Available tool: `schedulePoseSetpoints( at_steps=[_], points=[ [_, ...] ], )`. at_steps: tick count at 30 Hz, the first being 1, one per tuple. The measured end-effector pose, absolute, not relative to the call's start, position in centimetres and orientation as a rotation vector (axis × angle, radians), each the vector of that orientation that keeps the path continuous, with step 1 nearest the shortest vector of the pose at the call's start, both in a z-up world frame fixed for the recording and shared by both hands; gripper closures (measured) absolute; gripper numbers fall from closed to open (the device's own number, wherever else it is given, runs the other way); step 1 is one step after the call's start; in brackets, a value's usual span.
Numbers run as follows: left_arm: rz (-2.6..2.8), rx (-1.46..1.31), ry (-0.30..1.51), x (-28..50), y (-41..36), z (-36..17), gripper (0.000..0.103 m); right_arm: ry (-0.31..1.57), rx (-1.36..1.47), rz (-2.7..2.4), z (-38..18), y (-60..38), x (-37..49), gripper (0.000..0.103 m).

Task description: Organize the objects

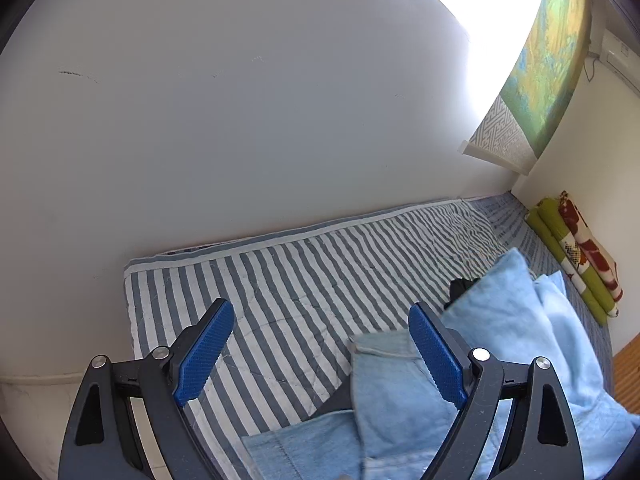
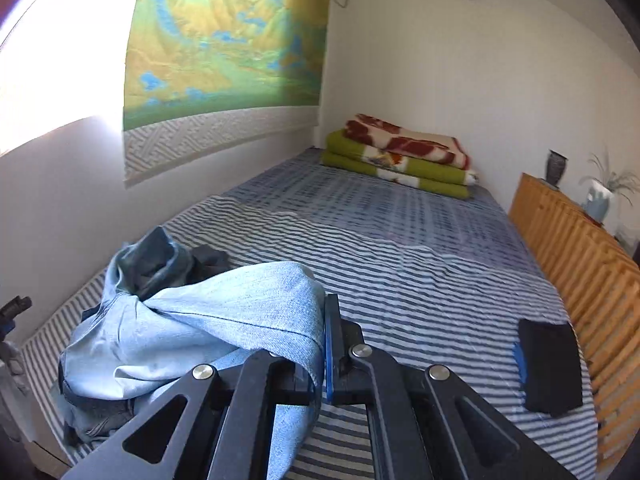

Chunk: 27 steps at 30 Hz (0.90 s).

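The right gripper (image 2: 326, 344) pinches a fold of light blue jeans (image 2: 192, 320) lifted above the striped bedspread (image 2: 420, 280), while the left gripper (image 1: 320, 348) hovers with fingers spread over a jeans leg. Lifting evenly and pinching the opposite edge would probably keep the fold neat. No writing or labels are readable.

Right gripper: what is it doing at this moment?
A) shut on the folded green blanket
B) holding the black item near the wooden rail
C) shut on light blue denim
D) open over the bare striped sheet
C: the right gripper has its jaws closed with the light blue denim garment pinched between them and draped over it.
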<state>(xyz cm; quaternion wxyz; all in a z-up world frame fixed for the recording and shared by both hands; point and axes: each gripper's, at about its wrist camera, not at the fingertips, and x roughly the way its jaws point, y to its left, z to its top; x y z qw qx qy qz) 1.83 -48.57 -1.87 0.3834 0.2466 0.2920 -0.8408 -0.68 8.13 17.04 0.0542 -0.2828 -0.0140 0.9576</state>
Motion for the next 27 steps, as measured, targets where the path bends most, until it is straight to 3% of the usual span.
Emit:
schedulePoseSetpoints(
  at_steps=[3,9,11,13,15,19,23,27],
  points=[
    [-2.162,0.637,0.756,1.7,-47.7,-1.9,0.012,0.186,-0.895,2.766,15.1,16.3,1.4,0.101],
    [-2.196,0.686,0.741,0.3,-45.8,-2.2,0.012,0.172,-1.347,2.518,7.9,21.8,2.3,0.095],
    [-2.202,0.686,0.732,-0.2,-45.4,-2.0,0.012,0.037,-1.348,2.544,7.5,19.4,3.6,0.093],
    [-2.203,0.680,0.735,-0.1,-45.4,-1.9,0.012,-0.080,-1.347,2.605,7.6,15.9,4.0,0.077],
    [-2.200,0.678,0.741,-0.1,-45.6,-2.0,0.012,-0.173,-1.351,2.695,8.0,11.6,4.3,0.072],
    [-2.184,0.674,0.770,0.3,-46.6,-2.1,0.012,-0.312,-1.392,2.901,8.9,2.3,3.9,0.065],
    [-2.166,0.659,0.810,0.9,-47.9,-2.2,0.012,-0.423,-1.538,3.052,7.7,-6.3,2.7,0.064],
    [-2.166,0.685,0.792,0.9,-48.6,-2.5,0.012,-0.585,-1.582,3.122,4.5,-14.0,0.5,0.044]
  ],
)
